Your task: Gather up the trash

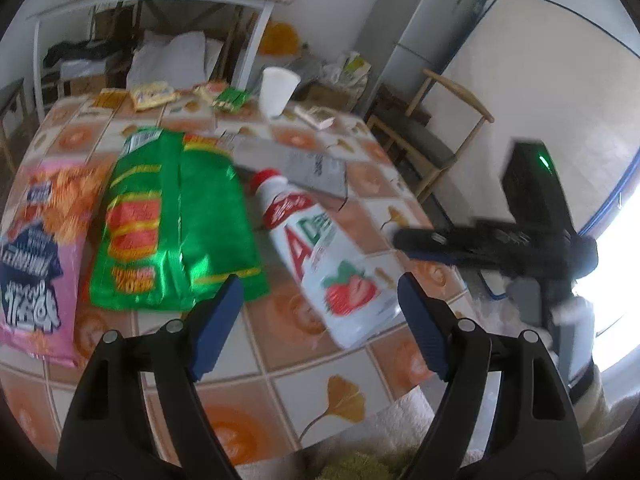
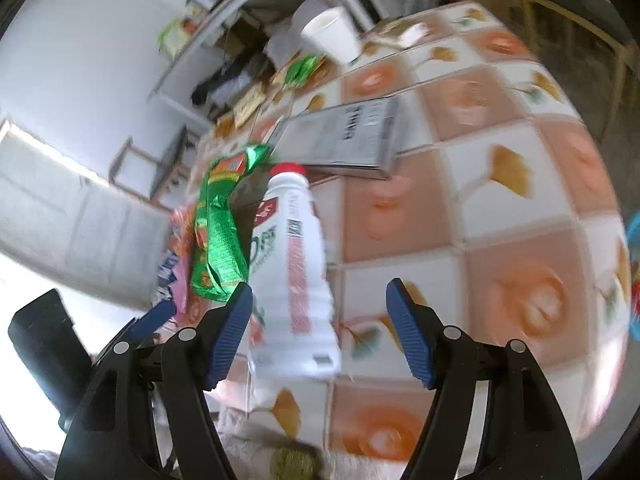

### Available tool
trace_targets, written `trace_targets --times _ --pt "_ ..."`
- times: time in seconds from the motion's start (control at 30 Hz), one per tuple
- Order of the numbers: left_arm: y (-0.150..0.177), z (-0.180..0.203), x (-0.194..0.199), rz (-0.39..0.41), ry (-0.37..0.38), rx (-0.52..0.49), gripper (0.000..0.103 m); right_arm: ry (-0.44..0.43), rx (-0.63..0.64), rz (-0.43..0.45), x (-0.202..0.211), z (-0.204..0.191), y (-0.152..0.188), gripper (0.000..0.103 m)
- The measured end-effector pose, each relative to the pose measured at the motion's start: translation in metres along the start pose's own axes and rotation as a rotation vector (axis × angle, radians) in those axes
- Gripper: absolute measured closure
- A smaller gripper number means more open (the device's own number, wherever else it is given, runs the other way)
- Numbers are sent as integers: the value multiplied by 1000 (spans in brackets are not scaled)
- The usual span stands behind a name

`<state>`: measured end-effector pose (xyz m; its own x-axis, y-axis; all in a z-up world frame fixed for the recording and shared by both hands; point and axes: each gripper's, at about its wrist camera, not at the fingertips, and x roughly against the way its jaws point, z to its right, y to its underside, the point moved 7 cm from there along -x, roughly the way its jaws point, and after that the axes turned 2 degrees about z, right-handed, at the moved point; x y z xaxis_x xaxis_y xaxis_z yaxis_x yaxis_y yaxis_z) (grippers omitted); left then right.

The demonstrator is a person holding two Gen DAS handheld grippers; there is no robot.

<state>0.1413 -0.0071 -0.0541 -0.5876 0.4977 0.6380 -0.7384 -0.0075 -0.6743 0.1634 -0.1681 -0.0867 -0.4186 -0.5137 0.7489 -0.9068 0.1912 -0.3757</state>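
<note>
A white drink bottle (image 1: pixel 320 256) with a red cap and strawberry label lies on the tiled tablecloth; it also shows in the right wrist view (image 2: pixel 292 276). A green snack bag (image 1: pixel 176 220) and a pink snack bag (image 1: pixel 36 256) lie to its left. My left gripper (image 1: pixel 320 304) is open just short of the bottle's base. My right gripper (image 2: pixel 320 312) is open, its jaws on either side of the bottle's base, apart from it. The right gripper also shows in the left wrist view (image 1: pixel 400 240) beside the bottle.
A grey box (image 1: pixel 296 164) lies behind the bottle. A white paper cup (image 1: pixel 278 90) and several small wrappers (image 1: pixel 152 94) sit at the table's far edge. A wooden chair (image 1: pixel 436 128) stands at the right. Shelving (image 1: pixel 152 4) stands behind the table.
</note>
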Motion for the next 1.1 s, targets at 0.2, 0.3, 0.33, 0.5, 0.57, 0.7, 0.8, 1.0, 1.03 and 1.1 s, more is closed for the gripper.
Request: trace_targets --times 0.2,0.3,0.33,0.5,0.57,0.7,0.8,1.0,1.03,1.1 --pt "-2 -11 3 11 -42 7 28 62 104 -108 -50 -24 -12 35" --pt "-7 -17 0 2 -95 16 28 45 134 -146 -62 -33 -13 35" --pt "-8 -19 0 -3 -113 18 28 48 142 -153 -65 -35 -14 35" --pt "-15 -33 -3 -15 -202 35 28 41 158 -182 -71 -40 -13 35" --pt "-17 -38 -2 -12 -224 43 28 25 150 -193 -75 -40 -11 35" --pt "-21 -47 1 -4 -263 36 28 -11 125 -210 -82 -40 -7 38" --pt "-23 -54 4 3 -312 27 28 -20 115 -202 -81 -38 -4 39" --pt "-26 -60 12 21 -347 14 28 -14 85 -186 -66 -24 6 39" --pt "-27 -59 12 23 -351 9 28 -10 82 -184 -64 -21 8 39" --pt "-28 -60 12 21 -355 0 28 1 74 -180 -56 -15 13 39"
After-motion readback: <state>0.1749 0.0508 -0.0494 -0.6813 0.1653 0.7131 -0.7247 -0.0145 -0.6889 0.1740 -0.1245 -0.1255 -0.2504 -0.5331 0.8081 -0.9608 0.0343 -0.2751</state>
